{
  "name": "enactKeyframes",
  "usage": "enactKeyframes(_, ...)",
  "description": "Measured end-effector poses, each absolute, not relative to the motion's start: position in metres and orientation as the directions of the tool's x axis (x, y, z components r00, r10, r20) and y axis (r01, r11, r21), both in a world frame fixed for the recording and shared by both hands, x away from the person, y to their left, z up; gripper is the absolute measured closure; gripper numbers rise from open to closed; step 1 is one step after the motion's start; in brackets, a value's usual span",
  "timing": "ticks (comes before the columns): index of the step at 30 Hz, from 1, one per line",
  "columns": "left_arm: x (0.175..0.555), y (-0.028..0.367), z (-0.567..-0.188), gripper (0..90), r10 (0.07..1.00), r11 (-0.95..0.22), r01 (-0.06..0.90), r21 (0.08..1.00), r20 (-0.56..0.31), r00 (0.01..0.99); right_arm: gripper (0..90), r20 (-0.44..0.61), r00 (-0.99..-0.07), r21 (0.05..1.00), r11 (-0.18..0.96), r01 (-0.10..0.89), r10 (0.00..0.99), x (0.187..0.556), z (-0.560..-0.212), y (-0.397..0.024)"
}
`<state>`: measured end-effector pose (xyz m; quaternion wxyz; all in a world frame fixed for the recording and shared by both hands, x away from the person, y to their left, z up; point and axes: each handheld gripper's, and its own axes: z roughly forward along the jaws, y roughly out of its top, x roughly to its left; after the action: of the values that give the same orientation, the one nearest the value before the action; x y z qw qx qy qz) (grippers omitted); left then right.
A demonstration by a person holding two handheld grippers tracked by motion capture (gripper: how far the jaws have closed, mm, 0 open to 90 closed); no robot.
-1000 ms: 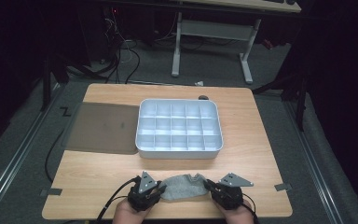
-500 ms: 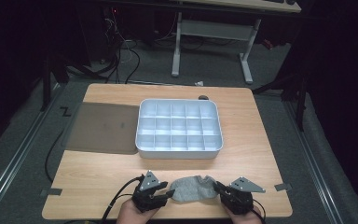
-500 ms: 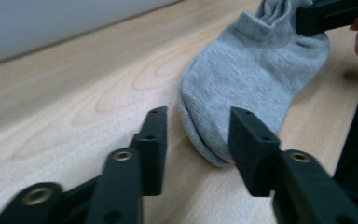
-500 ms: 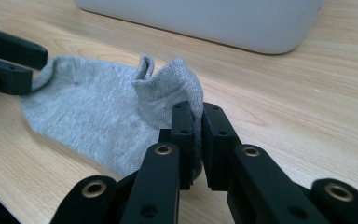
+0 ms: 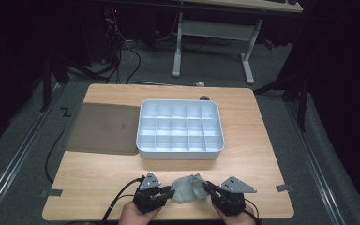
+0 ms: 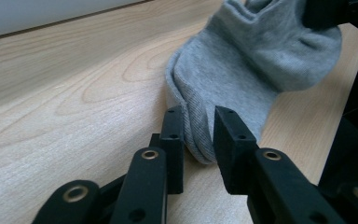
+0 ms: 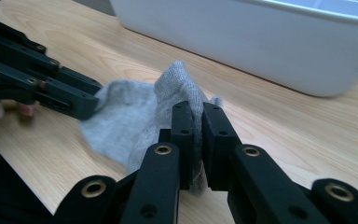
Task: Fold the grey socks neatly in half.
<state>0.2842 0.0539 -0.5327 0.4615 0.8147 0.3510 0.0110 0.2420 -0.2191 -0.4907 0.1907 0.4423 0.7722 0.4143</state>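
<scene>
On the wooden table (image 5: 98, 183), going from the left, a dark mat (image 5: 104, 128) lies at about 10 o'clock from the table's middle, its right edge just beside a white tray (image 5: 180, 152) of small compartments that sits at the middle and a little toward 12 o'clock.

Near the table's 6 o'clock edge, the left claw (image 5: 168, 192) comes in from the bottom, held in a hand (image 5: 136, 213). In the left gripper view its jaws stand narrow around the folded edge of a grey sock (image 6: 242, 79); they have just been closing, with the sock's edge between them. The left pad lies against the fabric, while the right pad (image 6: 228, 140) seems to stand just clear of it, so a firm pinch cannot be confirmed.

The sock (image 5: 187, 187) lies bunched between the two claws, at 6 o'clock from the tray and well apart from it, part of it resting on the table and its right end raised.

The right claw (image 5: 207, 186) holds that right end. In the right gripper view its jaws are nearly together, with a fold of the sock (image 7: 121, 116) pressed between them and rising above the tips. The white tray's wall (image 7: 242, 42) fills the 12 to 2 o'clock part of that view, and the left claw (image 7: 91, 106) reaches to the sock from 9 o'clock.
</scene>
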Motion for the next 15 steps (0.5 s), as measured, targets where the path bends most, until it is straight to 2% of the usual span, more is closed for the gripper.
enactKeyframes(8, 0.281, 0.051, -0.531, 69.9, 0.577, -0.342, 0.538, 0.771, -0.279, 0.767, 84.1, 0.048, -0.572, 0.819, 0.295, 0.492, 0.819, 0.246, -0.48, -0.201)
enactKeyframes(10, 0.28, 0.053, -0.527, 63.5, 0.598, -0.328, 0.517, 0.791, -0.25, 0.761, 83.8, 0.035, -0.561, 0.824, 0.294, 0.485, 0.827, 0.246, -0.477, -0.203)
enactKeyframes(12, 0.278, 0.056, -0.523, 61.8, 0.608, -0.317, 0.493, 0.81, -0.226, 0.761, 83.7, 0.039, -0.547, 0.82, 0.286, 0.496, 0.836, 0.247, -0.479, -0.208)
enactKeyframes(15, 0.275, 0.051, -0.513, 65.5, 0.586, -0.305, 0.474, 0.826, -0.229, 0.777, 83.2, 0.049, -0.523, 0.812, 0.27, 0.517, 0.851, 0.249, -0.484, -0.217)
